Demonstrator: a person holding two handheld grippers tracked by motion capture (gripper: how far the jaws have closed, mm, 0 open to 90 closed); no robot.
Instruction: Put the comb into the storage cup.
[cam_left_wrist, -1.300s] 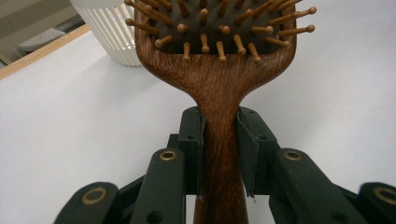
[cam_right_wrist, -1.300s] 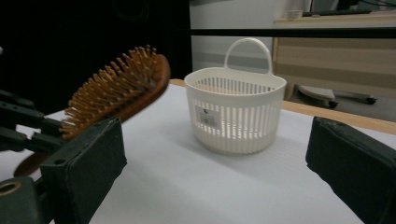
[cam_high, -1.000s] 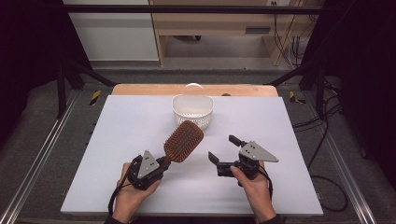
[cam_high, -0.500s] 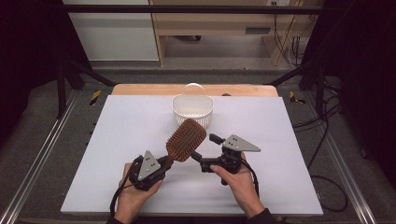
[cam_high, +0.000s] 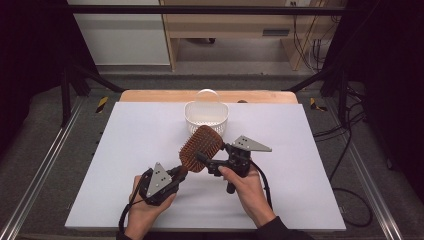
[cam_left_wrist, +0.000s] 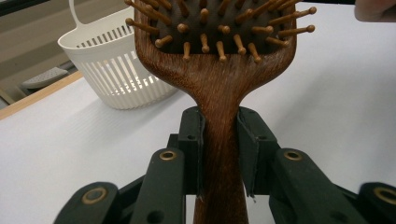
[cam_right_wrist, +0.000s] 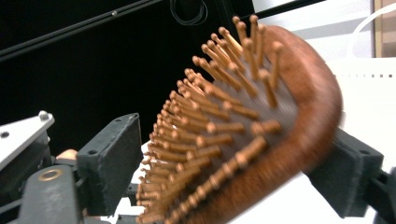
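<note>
- Left hand-held gripper (cam_high: 176, 173): it sits at the near edge of the worktop (cam_high: 125, 150), nearer the person than the hairbrush head. Its jaws are clamped on the wooden handle of the hairbrush (cam_high: 200, 148). In the left gripper view, both black pads press flat against the handle, one on each side, just below the point where the handle widens into the head.
- Hairbrush: a brown wooden paddle brush with wooden pins. It is held above the worktop, tilted, with the head rising up and away from the left hand-held gripper toward the basket.
- Right hand-held gripper (cam_high: 202, 161): it is just right of the hairbrush head and points at it. Its jaws have just been closing, with the brush head between them. In the right gripper view, one pad lies against the smooth back edge of the head; the other stands on the pin side, beside the pin tips. Firm pressure on both sides cannot be confirmed.
- Basket (cam_high: 206, 118): a white slotted basket with a hoop handle stands on the worktop just beyond the hairbrush head, apart from it.
</note>
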